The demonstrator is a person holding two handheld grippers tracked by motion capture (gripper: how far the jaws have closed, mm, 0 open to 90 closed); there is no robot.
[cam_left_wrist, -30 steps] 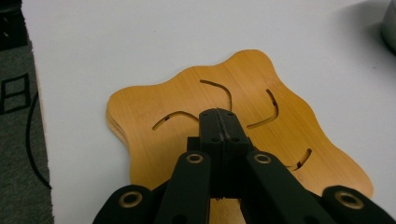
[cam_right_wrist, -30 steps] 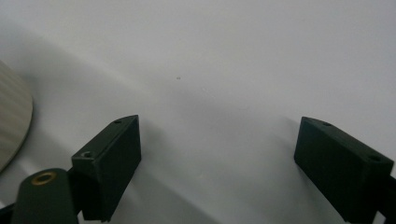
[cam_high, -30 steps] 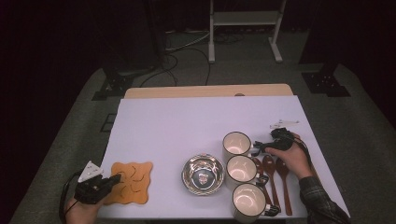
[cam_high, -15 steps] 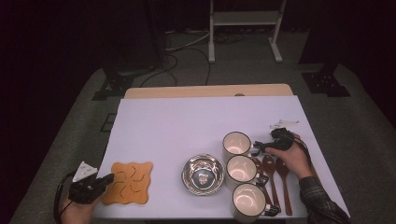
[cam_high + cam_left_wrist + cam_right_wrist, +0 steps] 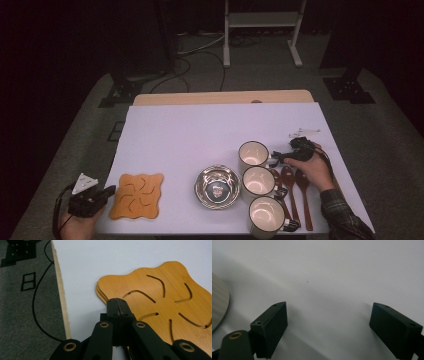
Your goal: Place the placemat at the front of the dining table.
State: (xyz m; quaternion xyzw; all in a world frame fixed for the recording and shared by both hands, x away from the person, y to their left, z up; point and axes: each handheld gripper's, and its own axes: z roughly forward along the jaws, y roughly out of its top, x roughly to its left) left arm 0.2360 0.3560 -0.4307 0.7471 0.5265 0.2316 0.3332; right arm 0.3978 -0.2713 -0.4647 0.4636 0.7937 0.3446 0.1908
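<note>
A stack of flower-shaped wooden trivets (image 5: pixel 137 195) (image 5: pixel 160 297) lies at the table's front left. My left gripper (image 5: pixel 107 191) (image 5: pixel 118 303) is shut, jaws pressed together with nothing between them. Its tips sit at the stack's left edge. My right gripper (image 5: pixel 274 160) (image 5: pixel 328 327) is open wide, low over bare white tabletop, and points left toward the rearmost mug (image 5: pixel 252 153). That mug's pale side (image 5: pixel 218 305) curves in at the left of the right gripper view. Nothing lies between the right jaws.
Two more cream mugs (image 5: pixel 258 180) (image 5: pixel 266 215) stand in a row toward the front. A steel bowl (image 5: pixel 217 186) sits left of them and wooden spoons (image 5: pixel 295 192) lie to their right. The table's left edge (image 5: pixel 61 297) drops to grey carpet with cables.
My left gripper has drawn back to the left, from over the trivets to their left edge, still shut. The right hand has stayed put.
</note>
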